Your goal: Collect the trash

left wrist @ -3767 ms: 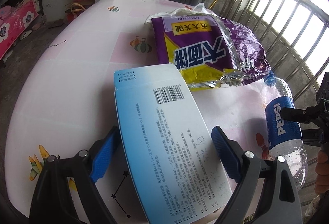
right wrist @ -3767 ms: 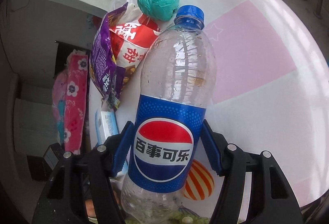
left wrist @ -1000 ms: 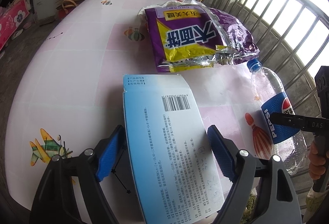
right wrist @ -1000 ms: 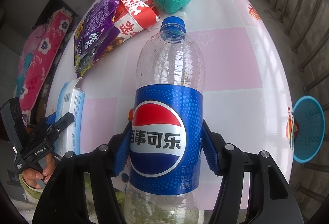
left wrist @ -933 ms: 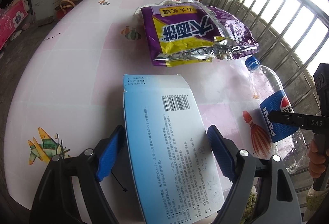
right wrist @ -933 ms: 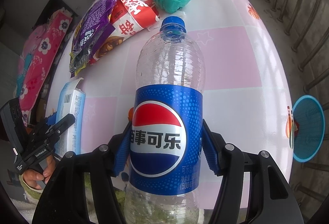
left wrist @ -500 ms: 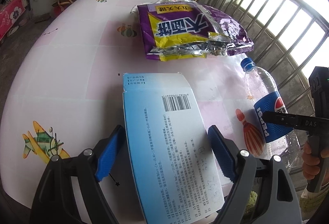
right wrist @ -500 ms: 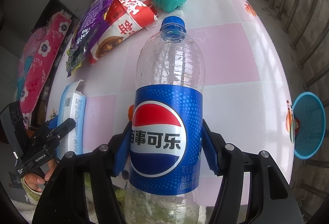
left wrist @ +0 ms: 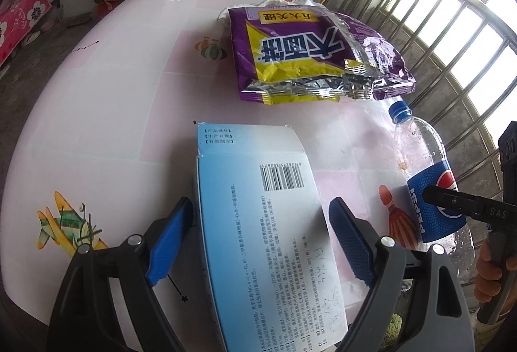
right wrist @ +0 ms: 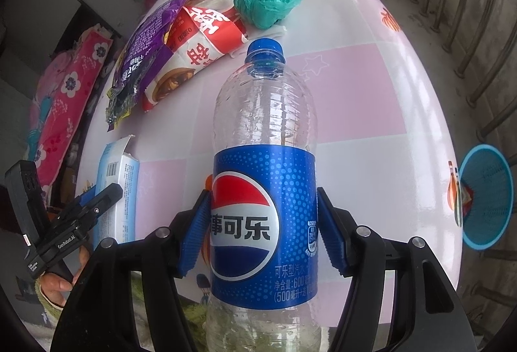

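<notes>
My left gripper (left wrist: 258, 235) is shut on a light blue cardboard box (left wrist: 268, 229) with a barcode, held over the near edge of the pink and white table (left wrist: 106, 113). My right gripper (right wrist: 263, 232) is shut on an empty Pepsi bottle (right wrist: 263, 177) with a blue cap, gripped at the label. The bottle also shows in the left wrist view (left wrist: 426, 177), and the box in the right wrist view (right wrist: 118, 190). A purple and yellow snack bag (left wrist: 310, 55) lies on the table beyond the box.
A red and white wrapper (right wrist: 200, 58) lies beside the purple bag (right wrist: 145, 61), with a crumpled green plastic bag (right wrist: 265, 5) behind it. A blue basket (right wrist: 488, 197) sits on the floor to the right. Metal railings (left wrist: 452, 29) run along the right side.
Both grippers have pulled back slightly toward the near table edge with their loads. The purple bag now looks farther from the box. The grips have not changed.
</notes>
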Demonstrator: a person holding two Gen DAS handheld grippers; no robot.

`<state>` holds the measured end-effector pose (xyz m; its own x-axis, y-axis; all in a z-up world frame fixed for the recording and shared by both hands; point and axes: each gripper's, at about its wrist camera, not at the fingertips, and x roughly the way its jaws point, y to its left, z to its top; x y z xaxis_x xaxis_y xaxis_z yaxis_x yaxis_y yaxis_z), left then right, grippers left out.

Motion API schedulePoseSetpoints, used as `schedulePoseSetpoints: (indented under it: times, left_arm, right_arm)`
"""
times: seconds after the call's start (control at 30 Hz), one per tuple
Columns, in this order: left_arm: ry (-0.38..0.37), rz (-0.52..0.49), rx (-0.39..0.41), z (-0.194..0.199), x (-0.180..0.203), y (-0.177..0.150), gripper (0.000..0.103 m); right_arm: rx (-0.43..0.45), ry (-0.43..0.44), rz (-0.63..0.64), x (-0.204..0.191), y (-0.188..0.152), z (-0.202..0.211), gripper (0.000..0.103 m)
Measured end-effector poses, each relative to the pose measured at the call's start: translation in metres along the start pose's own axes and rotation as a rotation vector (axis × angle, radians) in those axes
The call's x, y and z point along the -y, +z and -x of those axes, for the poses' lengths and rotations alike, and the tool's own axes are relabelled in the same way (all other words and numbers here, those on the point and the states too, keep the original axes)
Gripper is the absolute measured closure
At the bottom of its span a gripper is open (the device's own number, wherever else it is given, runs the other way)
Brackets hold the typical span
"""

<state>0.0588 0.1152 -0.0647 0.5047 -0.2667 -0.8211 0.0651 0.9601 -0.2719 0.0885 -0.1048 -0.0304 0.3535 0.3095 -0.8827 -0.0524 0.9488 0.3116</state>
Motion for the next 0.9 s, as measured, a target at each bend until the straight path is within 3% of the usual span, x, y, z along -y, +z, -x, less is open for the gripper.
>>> schedulePoseSetpoints:
  times: [0.2, 0.5, 0.9]
  left_arm:
    - [0.066, -0.07, 0.004, -0.004, 0.016, -0.003, 0.019]
    - [0.051, -0.147, 0.0, -0.004, 0.033, -0.012, 0.024]
    - [0.058, -0.166, 0.003, -0.004, 0.037, -0.015, 0.024]
  right_arm:
    - [0.006, -0.004, 0.008, -0.002, -0.002, -0.002, 0.042]
    - [0.001, -0.006, -0.011, 0.003, -0.009, 0.002, 0.046]
    - [-0.003, 0.012, -0.033, 0.008, -0.009, -0.002, 0.045]
